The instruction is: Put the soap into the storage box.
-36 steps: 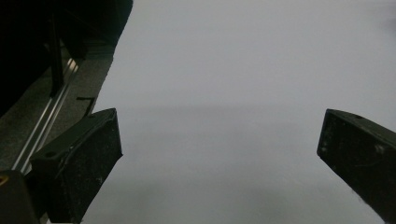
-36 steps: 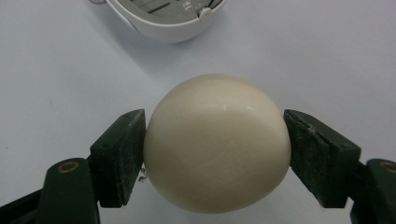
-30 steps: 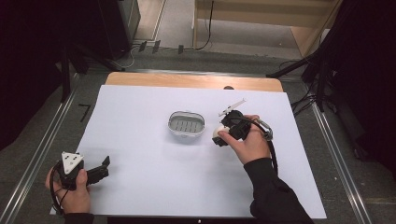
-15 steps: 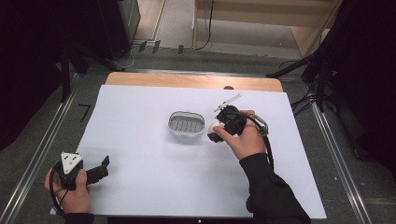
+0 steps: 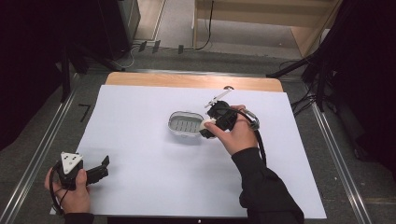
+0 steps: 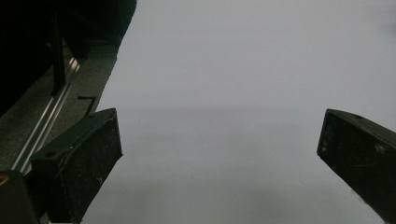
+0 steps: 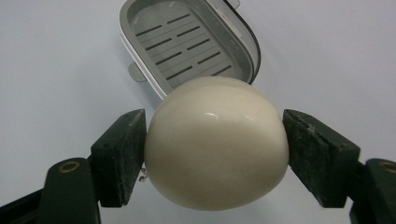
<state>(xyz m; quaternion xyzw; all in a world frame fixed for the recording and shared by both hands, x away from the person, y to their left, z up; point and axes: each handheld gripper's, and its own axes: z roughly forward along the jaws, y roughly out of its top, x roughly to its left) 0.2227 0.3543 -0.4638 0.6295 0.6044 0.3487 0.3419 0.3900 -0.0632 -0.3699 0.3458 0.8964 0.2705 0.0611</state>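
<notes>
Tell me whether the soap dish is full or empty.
Empty: the soap dish shows only its bare slotted grey tray; the cream soap bar sits clamped in the right gripper, outside it.

The surface is a wooden top, its bare edge showing as a light brown strip along the far side. A large white sheet covers nearly all the rest of it, lying flat and reaching the near edge. On the sheet, a little beyond its middle, sits a grey soap dish — oval, with a slotted floor and a pale rim. A small dark spot marks the wooden strip at the sheet's far edge.
</notes>
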